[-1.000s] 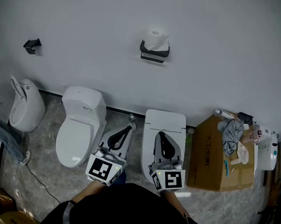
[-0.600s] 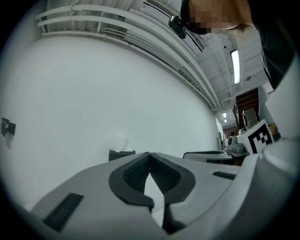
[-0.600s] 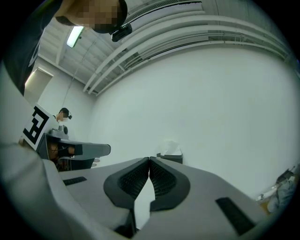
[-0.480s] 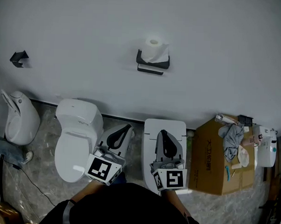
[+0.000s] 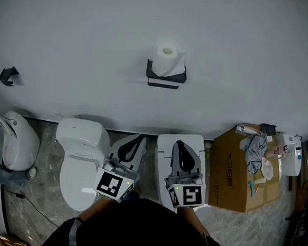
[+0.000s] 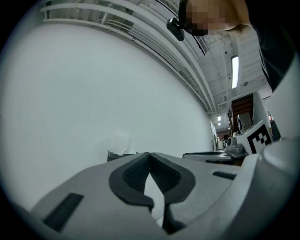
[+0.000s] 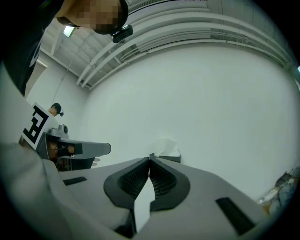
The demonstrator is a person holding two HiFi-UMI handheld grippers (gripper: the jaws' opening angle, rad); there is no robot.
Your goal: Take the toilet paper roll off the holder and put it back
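Left claw (image 5: 141,138), right claw (image 5: 177,143) closed, empty — square toilet (image 5: 195,143) beneath, roll (image 5: 167,56) on holder (image 5: 165,77).

The left gripper (image 6: 150,155), jaws together and empty, faces the toilet paper roll (image 6: 121,142) on its dark holder (image 6: 117,155).

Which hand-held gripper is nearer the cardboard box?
Right. The right hand-held gripper sits just left of the cardboard box; the left hand-held gripper is farther left, beyond the right one.
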